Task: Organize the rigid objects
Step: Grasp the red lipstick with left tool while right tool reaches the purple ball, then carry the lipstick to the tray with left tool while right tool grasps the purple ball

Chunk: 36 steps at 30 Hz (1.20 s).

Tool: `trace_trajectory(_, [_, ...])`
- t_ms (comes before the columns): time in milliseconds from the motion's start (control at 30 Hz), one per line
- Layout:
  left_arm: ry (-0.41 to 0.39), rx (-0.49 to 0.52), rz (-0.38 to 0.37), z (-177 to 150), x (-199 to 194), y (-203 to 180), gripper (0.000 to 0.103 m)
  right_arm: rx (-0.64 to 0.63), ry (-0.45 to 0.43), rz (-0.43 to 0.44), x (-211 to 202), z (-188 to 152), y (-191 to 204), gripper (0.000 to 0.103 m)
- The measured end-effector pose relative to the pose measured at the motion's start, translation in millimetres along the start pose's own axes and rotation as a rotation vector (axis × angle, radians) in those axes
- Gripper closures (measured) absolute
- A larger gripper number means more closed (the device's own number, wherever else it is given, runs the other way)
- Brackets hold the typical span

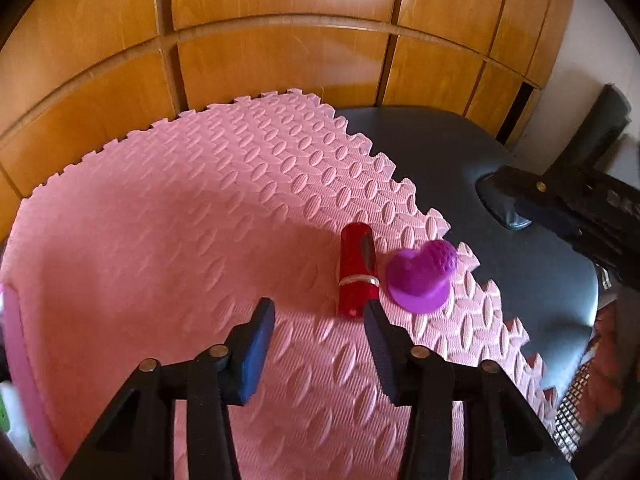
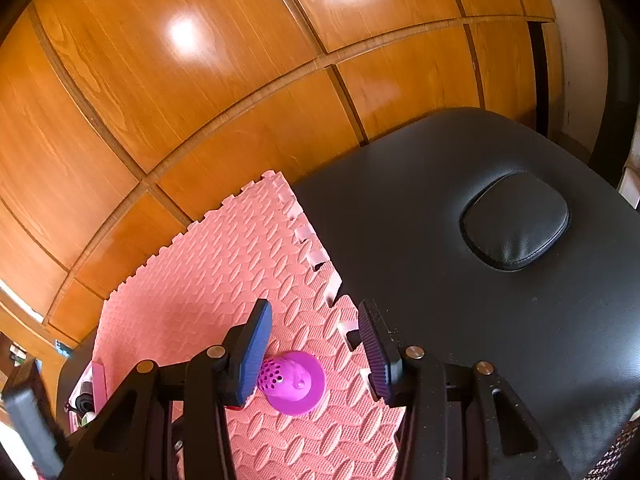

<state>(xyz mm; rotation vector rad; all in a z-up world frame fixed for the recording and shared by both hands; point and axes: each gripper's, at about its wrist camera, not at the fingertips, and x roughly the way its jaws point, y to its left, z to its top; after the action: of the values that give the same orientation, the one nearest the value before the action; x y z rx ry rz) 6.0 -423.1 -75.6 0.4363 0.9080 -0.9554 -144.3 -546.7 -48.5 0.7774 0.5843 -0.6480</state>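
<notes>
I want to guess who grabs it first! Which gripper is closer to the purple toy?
Right. The right gripper hangs open just above the purple toy. The left gripper sits open beside it, nearer the red tube.

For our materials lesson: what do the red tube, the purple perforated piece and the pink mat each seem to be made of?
Red tube: probably glossy hard plastic or lacquered metal; it shows sharp highlights and a silvery band.
Purple piece: likely moulded plastic or silicone, matte, with neat round holes.
Pink mat: apparently soft foam, with an embossed pattern and jigsaw edges.
</notes>
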Motion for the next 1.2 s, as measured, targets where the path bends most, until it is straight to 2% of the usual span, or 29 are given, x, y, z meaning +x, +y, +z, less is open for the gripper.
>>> trace_trajectory(167, [-0.009,0.022,-0.049,11,13,-10,0.059,0.005,0.010,0.001,3,0,0,0.058])
trace_trajectory(433, [0.028,0.032,-0.052,23,45,-11,0.064,0.017,0.020,0.000,5,0,-2,0.058])
trace_trajectory(533, [0.029,0.028,-0.046,22,52,-8,0.077,0.001,0.031,0.000,8,-1,0,0.058])
trace_trajectory(633, [0.023,0.016,-0.067,17,48,-1,0.077,-0.014,0.039,-0.002,10,-3,2,0.058])
trace_trajectory(867, [0.016,-0.068,-0.018,-11,22,28,0.077,-0.088,0.060,0.058,15,-8,19,0.058])
trace_trajectory(1200, [-0.015,-0.111,-0.006,-50,-19,45,0.077,-0.254,0.120,0.027,33,-25,47,0.058])
